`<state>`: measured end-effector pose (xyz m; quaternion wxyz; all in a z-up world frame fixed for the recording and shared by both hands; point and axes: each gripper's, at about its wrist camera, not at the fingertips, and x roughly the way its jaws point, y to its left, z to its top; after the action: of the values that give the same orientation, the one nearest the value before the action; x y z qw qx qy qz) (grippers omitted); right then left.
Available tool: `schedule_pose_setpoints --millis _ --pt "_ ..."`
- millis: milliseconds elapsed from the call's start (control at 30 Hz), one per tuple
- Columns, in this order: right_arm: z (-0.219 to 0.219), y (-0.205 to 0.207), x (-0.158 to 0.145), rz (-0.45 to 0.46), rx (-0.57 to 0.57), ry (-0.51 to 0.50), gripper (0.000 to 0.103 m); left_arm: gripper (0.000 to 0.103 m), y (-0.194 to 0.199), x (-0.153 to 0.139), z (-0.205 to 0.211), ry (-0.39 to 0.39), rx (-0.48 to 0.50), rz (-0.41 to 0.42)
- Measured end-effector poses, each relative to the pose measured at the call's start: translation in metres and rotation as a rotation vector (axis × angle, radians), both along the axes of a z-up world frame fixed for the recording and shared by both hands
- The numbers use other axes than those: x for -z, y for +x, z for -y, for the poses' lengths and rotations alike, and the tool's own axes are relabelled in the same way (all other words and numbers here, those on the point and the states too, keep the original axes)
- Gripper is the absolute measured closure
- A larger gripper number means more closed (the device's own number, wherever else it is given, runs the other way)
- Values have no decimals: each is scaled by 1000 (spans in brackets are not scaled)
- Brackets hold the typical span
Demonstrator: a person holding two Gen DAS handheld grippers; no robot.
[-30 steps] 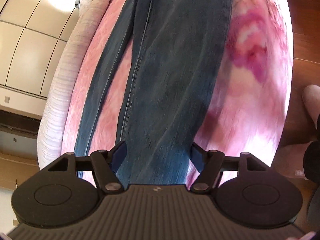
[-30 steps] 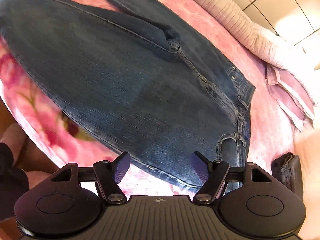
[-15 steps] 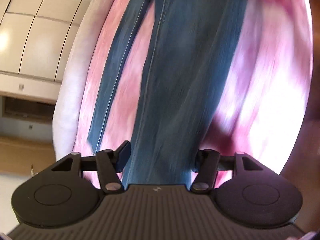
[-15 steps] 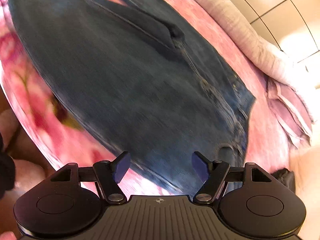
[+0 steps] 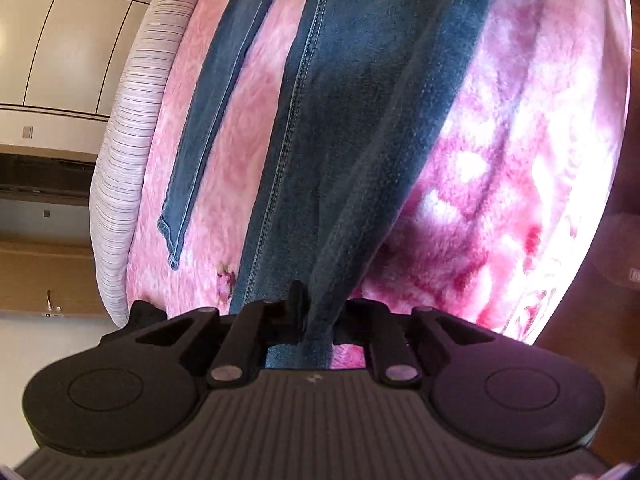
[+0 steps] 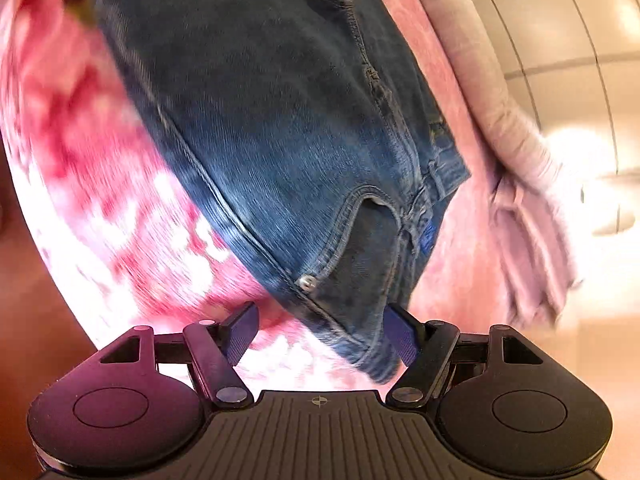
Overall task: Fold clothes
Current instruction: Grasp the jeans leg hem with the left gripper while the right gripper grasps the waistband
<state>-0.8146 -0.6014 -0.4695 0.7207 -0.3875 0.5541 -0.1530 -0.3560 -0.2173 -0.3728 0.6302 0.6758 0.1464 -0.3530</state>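
left claw (image 5: pixel 310 320) closing, pinching bunched denim jeans (image 5: pixel 360 120) | right claw (image 6: pixel 320 332) spread | fuzzy pink blanket (image 5: pixel 500 160)

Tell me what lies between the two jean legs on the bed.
Only bare pink blanket: in the left wrist view it shows as a strip between the narrow far leg and the wide leg, nothing resting on it.

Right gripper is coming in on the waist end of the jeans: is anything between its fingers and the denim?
Nothing visible blocks it. The right gripper is open, with the waistband corner of the jeans already reaching between its fingers and only the pink blanket beneath. The left gripper is closing on a fold of the near leg.
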Motion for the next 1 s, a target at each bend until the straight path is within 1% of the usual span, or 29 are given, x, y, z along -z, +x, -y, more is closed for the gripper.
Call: schedule_pose_setpoints --millis 133,233,333,400,433,500,567,600,633,700,733,833,933,1000 --pt "12 -10 9 24 -87 -33 32 94 -2 2 1 18 -11 10" --pt "16 -5 8 94 -146 -19 33 94 -1 5 4 41 -7 27" --pt "21 -4 16 98 -191 -46 33 94 3 8 8 57 -17 30" --pt "33 -8 20 97 -190 -84 35 94 5 10 9 66 -17 31" --pt "38 -9 22 95 -189 -103 38 94 6 10 10 72 -14 32" --pt "49 -10 23 66 -178 -123 49 95 9 11 11 83 -6 33" --pt "57 -10 26 35 -194 -136 56 95 12 11 12 88 -6 31" --pt "58 -11 27 21 -212 -154 63 95 14 11 13 89 -10 28" --pt "61 -11 28 2 -221 -154 67 95 15 10 14 92 -12 24" --pt "68 -12 28 -18 -220 -165 79 96 17 5 14 96 -15 10" --pt "71 -10 24 -24 -209 -149 83 97 17 2 15 97 -14 3" --pt "78 -2 -2 -30 -194 -94 89 98 24 -23 17 94 6 -28" --pt "83 8 -50 -9 -211 -81 91 98 38 -66 24 77 25 -63" --pt "89 19 -85 5 -220 -60 92 99 55 -103 32 62 19 -96"
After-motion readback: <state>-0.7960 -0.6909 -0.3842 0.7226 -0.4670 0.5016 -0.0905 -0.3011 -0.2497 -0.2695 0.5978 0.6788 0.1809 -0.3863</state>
